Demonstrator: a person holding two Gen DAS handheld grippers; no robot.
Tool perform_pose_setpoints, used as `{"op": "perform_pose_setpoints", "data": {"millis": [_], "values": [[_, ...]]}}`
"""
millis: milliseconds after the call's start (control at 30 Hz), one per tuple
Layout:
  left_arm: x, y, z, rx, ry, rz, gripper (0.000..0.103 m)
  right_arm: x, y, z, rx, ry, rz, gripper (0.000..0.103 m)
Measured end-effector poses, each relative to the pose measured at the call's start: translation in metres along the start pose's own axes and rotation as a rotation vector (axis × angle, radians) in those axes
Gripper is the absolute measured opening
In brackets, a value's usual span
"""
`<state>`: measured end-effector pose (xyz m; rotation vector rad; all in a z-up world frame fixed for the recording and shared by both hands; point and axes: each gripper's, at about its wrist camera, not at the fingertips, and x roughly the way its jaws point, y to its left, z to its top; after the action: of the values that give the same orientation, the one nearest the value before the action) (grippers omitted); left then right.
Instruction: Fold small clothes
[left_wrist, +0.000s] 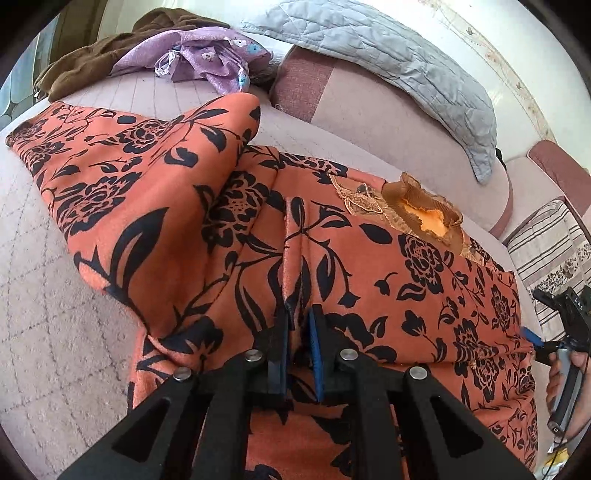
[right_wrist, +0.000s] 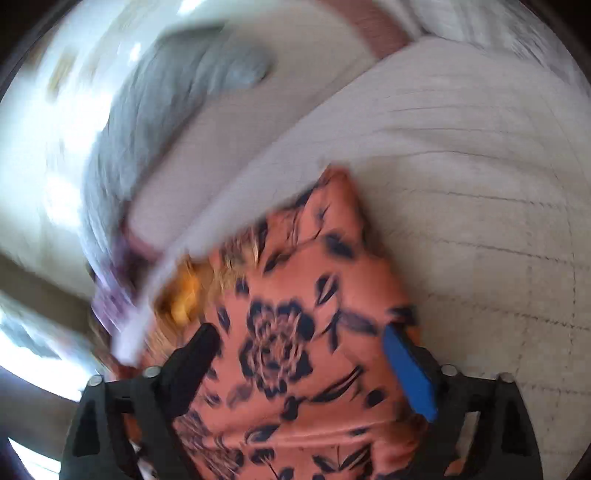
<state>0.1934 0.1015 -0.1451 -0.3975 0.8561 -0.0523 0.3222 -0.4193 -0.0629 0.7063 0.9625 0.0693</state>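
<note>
An orange garment with black flowers (left_wrist: 332, 258) lies spread on a pale quilted sofa seat (left_wrist: 55, 295), with one part folded over to the left and its frilled brown collar (left_wrist: 424, 210) up. My left gripper (left_wrist: 297, 314) is shut on a raised pleat of this garment. My right gripper (right_wrist: 299, 339) is open, its jaws wide on either side of the garment's sleeve end (right_wrist: 295, 332) and just above it. The right wrist view is blurred. The right gripper also shows in the left wrist view (left_wrist: 532, 338) at the garment's right edge.
A purple flowered garment (left_wrist: 207, 59) and a brown one (left_wrist: 92, 59) lie at the far end of the seat. A grey quilted cushion (left_wrist: 406, 62) leans on the sofa back. A striped cushion (left_wrist: 546, 251) is on the right.
</note>
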Motion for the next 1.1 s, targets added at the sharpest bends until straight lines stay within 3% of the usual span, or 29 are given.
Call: {"op": "perform_pose_setpoints", "data": {"millis": [67,433,700,733,800,867,933,967,1033,1100], "values": [[0.001,0.002,0.0,-0.005,-0.002,-0.006,0.012,-0.016,0.001,0.003,-0.038,-0.06,-0.102,0.093],[-0.005,0.002,-0.003,-0.004,-0.007,-0.007,0.012,-0.043,-0.015,0.028,-0.117,-0.058,-0.11,0.093],[-0.004,0.001,-0.002,0.003,-0.006,0.001,0.013,0.016,0.005,0.046,-0.23,0.055,-0.127,0.09],[-0.004,0.0,-0.002,0.002,-0.006,0.0,0.013,0.023,0.006,0.046,-0.24,0.068,-0.13,0.084],[-0.004,0.001,-0.002,0.0,-0.005,-0.002,0.013,0.041,0.012,0.044,-0.283,0.119,-0.166,0.014],[-0.004,0.002,-0.002,-0.002,-0.007,-0.007,0.013,0.042,0.026,0.043,-0.345,0.105,-0.199,0.011],[-0.003,0.002,-0.002,-0.007,-0.008,-0.011,0.013,0.024,0.051,0.041,-0.424,0.002,-0.201,0.011],[-0.002,0.003,-0.002,-0.006,-0.008,-0.01,0.013,0.025,0.054,0.042,-0.444,-0.018,-0.246,0.011],[-0.003,0.003,-0.003,-0.009,-0.01,-0.015,0.013,0.052,0.04,0.039,-0.429,0.106,-0.346,0.016],[-0.003,0.004,-0.003,-0.014,-0.009,-0.02,0.013,0.049,0.035,0.032,-0.45,0.068,-0.365,0.031]]}}
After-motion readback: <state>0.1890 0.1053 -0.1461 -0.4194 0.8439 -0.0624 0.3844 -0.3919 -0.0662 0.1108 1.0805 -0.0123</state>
